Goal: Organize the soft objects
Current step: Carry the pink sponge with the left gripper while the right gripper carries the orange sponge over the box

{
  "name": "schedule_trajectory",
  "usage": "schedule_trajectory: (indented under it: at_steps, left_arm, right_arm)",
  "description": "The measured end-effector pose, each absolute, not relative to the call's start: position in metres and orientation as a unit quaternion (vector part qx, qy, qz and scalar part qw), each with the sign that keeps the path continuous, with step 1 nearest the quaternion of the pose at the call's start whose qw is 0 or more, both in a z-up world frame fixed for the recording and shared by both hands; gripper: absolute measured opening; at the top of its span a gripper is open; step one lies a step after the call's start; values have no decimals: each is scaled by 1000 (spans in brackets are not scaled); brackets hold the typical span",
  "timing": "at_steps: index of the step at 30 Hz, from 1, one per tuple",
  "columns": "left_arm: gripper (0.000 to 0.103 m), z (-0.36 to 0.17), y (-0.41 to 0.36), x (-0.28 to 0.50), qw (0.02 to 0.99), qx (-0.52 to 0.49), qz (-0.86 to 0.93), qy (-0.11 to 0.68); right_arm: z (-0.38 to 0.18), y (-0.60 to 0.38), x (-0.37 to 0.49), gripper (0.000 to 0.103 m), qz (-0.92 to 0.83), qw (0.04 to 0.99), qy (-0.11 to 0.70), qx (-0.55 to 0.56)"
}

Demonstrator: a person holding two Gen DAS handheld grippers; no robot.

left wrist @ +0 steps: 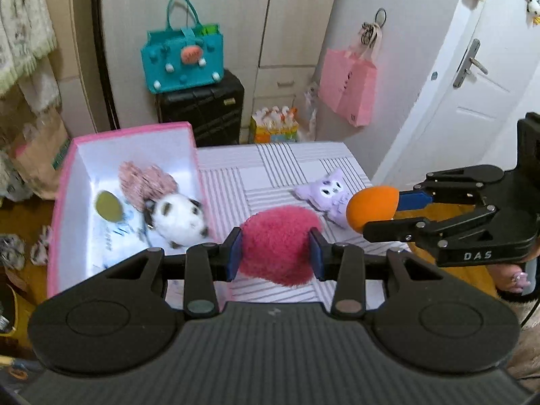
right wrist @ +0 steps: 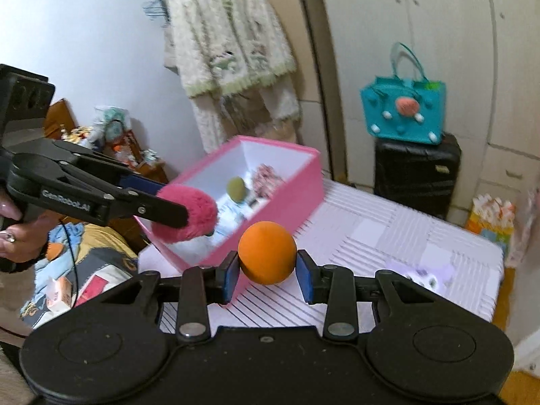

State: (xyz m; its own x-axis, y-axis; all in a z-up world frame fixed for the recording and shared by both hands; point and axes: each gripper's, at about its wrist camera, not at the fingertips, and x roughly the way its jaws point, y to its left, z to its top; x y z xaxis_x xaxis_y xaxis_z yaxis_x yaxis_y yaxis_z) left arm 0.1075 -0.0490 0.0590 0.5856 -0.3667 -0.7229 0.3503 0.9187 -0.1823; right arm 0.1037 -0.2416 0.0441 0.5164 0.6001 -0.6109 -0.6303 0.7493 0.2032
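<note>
My left gripper [left wrist: 276, 253] is shut on a fluffy pink pompom [left wrist: 278, 243], held above the striped table just right of the pink box [left wrist: 64, 182]. It also shows in the right wrist view [right wrist: 189, 212] at the box's near corner. My right gripper [right wrist: 266, 271] is shut on an orange ball [right wrist: 267, 252], held over the table right of the box [right wrist: 287, 195]; it shows in the left wrist view [left wrist: 371, 207] too. The box holds a panda plush [left wrist: 180, 217], a pink knitted item [left wrist: 145, 179] and an olive ball [left wrist: 108, 206]. A purple plush [left wrist: 332, 192] lies on the table.
A black suitcase [left wrist: 206, 108] with a teal bag [left wrist: 184, 60] stands behind the table. A pink paper bag [left wrist: 347, 91] hangs on the wardrobe. A door [left wrist: 472, 101] is at the right. Clutter lies on the floor left of the table [right wrist: 388, 236].
</note>
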Motion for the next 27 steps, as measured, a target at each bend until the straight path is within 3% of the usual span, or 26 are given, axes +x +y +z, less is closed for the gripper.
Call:
schedule_trajectory:
  at_steps: [14, 19, 27]
  left_arm:
    - [39, 51, 56, 117, 922, -67, -144, 353]
    - [40, 27, 79, 152, 918, -54, -119, 374]
    - [40, -35, 89, 219, 878, -35, -137, 457]
  right_arm:
    - [38, -136, 167, 41, 429, 842, 326, -36]
    - [23, -102, 199, 41, 416, 848, 322, -70]
    - [-16, -68, 259, 41, 402, 823, 396, -65]
